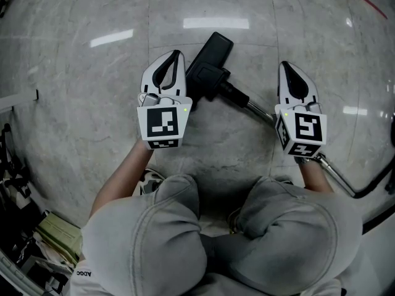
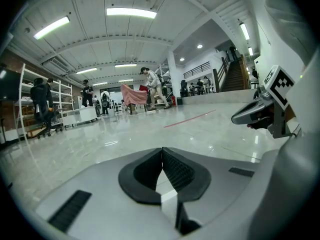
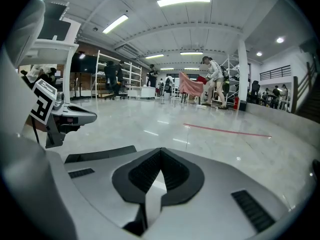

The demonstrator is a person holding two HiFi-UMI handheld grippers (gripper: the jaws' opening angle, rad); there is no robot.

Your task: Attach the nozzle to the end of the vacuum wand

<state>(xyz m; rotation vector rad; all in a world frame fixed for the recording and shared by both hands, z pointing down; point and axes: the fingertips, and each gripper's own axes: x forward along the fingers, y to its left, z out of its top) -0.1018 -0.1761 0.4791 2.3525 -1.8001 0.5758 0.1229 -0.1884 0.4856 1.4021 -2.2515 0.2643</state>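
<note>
While both grippers hang over the marble floor (image 1: 92, 103), the left gripper (image 1: 175, 54) and right gripper (image 1: 286, 66) each have their jaws pressed together, tip to tip, gripping nothing. The black nozzle (image 1: 208, 63) lies flat on the floor between them, just beside the left jaws. Its neck meets the wand (image 1: 256, 108), which slants away under the right gripper. Both forearms reach out over the knees (image 1: 173, 196), grippers roughly parallel and dipped slightly floorward.

Slim silver metal vacuum wand (image 1: 262, 111): middle stretch hidden under white right gripper (image 1: 287, 68). Black curved hose (image 1: 374, 189): cut off at right edge. Distant people (image 2: 87, 91): too small for detail.
</note>
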